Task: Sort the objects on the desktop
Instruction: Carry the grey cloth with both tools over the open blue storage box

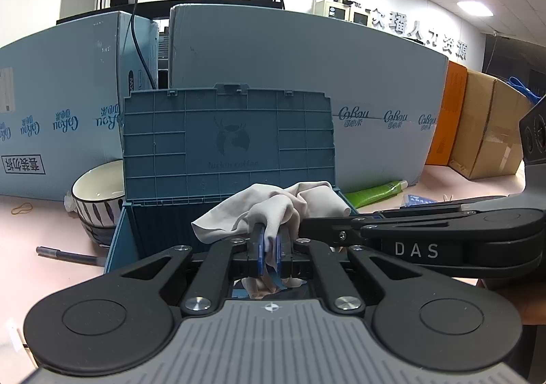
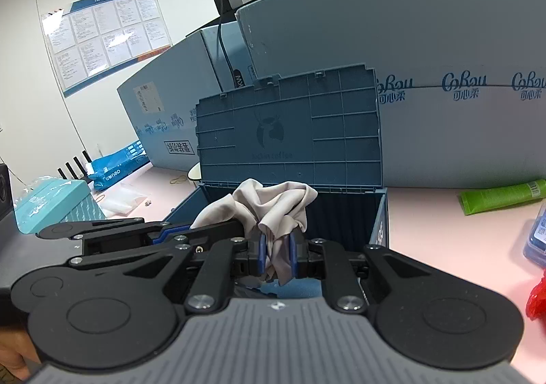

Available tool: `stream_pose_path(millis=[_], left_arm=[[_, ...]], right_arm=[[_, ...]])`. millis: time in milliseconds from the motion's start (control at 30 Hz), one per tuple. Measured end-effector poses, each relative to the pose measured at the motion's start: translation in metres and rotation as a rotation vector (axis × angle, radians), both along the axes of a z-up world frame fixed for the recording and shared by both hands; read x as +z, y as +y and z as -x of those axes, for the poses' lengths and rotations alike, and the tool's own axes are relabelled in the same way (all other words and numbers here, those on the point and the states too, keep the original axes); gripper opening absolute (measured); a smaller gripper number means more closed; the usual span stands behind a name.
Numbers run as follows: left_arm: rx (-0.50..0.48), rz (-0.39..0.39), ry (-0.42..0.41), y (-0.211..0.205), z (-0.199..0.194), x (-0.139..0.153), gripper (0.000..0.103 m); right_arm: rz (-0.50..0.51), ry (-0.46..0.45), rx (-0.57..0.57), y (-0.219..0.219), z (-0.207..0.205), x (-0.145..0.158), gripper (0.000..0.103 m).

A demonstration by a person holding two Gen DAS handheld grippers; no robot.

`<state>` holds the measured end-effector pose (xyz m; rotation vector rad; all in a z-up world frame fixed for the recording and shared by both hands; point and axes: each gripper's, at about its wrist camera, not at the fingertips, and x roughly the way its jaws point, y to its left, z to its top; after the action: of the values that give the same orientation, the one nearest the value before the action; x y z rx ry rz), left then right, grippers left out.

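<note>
We hold one crumpled pale cloth between us: the left gripper has its jaws pinched nearly shut on a fold of it, and the right gripper has its jaws narrow and clamped on another fold close by. The cloth hangs just above the open mouth of the blue storage box, whose lid stands upright behind it, so we judge the cloth to be on its way in but not yet released; we cannot see what, if anything, already lies in the box. Much of the sorting looks undone, since several things lie loose on the pink surface: a striped bowl just left of the box, a pen in front of the bowl, a rubber band farther left, a green tube to the right of the box, and a blue case at the right edge. On the inside of the lid we read a stag emblem and the words "luckin coffee". The big pale-blue cartons behind the box carry the repeated brand "CoRou" with Chinese characters beneath it. The right gripper's arm shows the letters "DAS" in the left wrist view. A blue bag at far left reads "trendo", as best we can tell.
</note>
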<state>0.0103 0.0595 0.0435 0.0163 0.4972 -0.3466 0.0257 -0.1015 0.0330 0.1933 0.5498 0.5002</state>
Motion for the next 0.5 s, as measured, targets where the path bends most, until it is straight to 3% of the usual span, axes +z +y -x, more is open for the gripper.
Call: stream_pose_path(millis=[500], left_arm=[[0.017, -0.027, 0.035, 0.002, -0.011, -0.011, 0.003]], right_arm=[[0.013, 0.021, -0.003, 0.005, -0.010, -0.011, 0.018]])
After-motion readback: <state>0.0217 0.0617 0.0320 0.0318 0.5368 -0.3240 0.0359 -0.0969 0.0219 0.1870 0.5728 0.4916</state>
